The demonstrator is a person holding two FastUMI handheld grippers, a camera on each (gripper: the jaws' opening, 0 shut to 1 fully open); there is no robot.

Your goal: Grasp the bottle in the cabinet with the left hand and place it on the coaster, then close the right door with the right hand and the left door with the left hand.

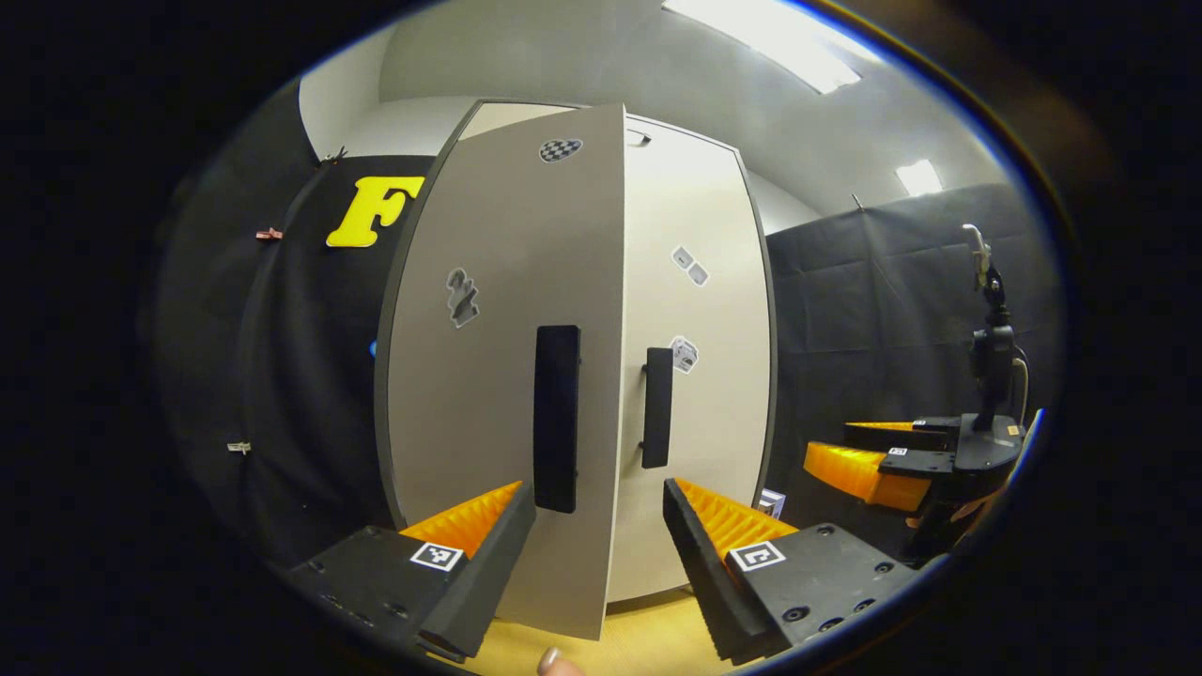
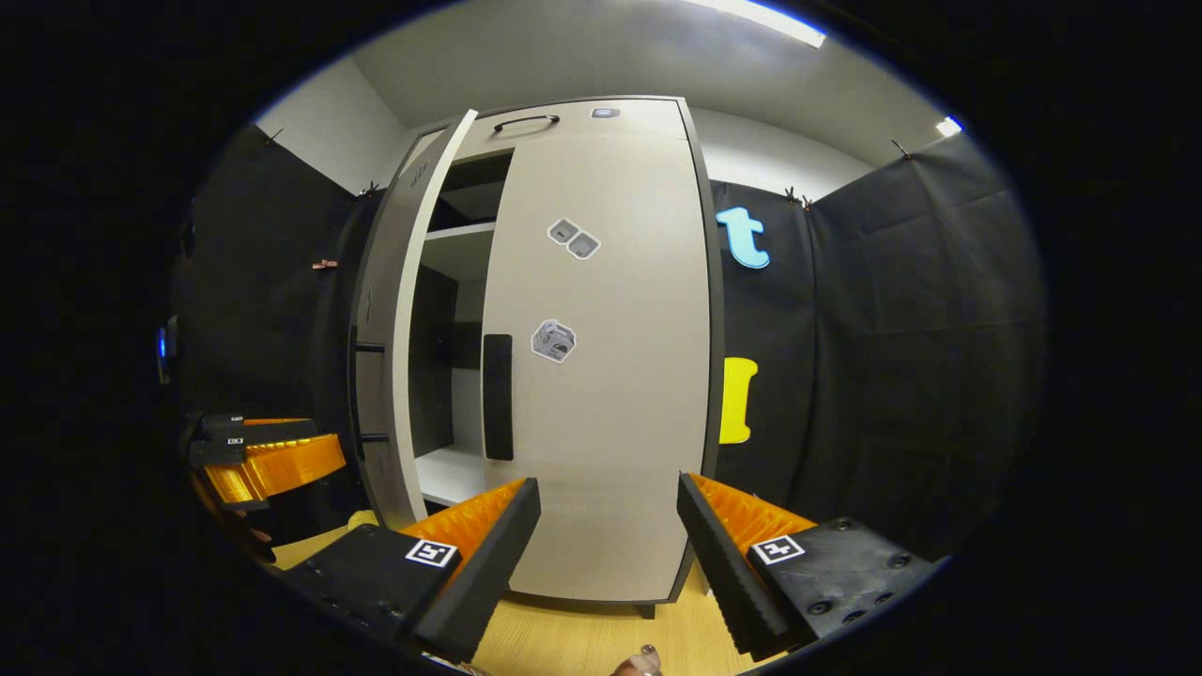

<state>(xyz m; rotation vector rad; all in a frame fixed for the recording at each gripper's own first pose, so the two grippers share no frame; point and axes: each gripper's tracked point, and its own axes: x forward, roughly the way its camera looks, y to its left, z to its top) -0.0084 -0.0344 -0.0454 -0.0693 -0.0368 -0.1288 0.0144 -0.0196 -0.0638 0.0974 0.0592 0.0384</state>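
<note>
Facing the half-open left door, the left tool (image 1: 599, 526) stands released, its jaws spread wide to either side of the door's free edge and the long black handle (image 1: 557, 418) on the pale grey left door (image 1: 488, 376), gripping nothing. Beyond that edge lies the closed pale right door (image 1: 700, 376) with its own black handle (image 1: 657, 407), and farther off the right tool (image 1: 859, 455), also spread and empty.

A likely slip: a push near the free edge could let the panel slide between the jaws, or a fast swing could make it bounce back off the frame.

From the right gripper view, the right tool (image 2: 608, 526) hangs released before the shut right door, and the gap beside it exposes white shelves (image 2: 460, 239) inside the tall cabinet (image 2: 601, 117), with the left tool (image 2: 272, 451) nearby. I cannot tell where the bottle and coaster are. A light wooden surface (image 2: 582, 643) lies below.
</note>
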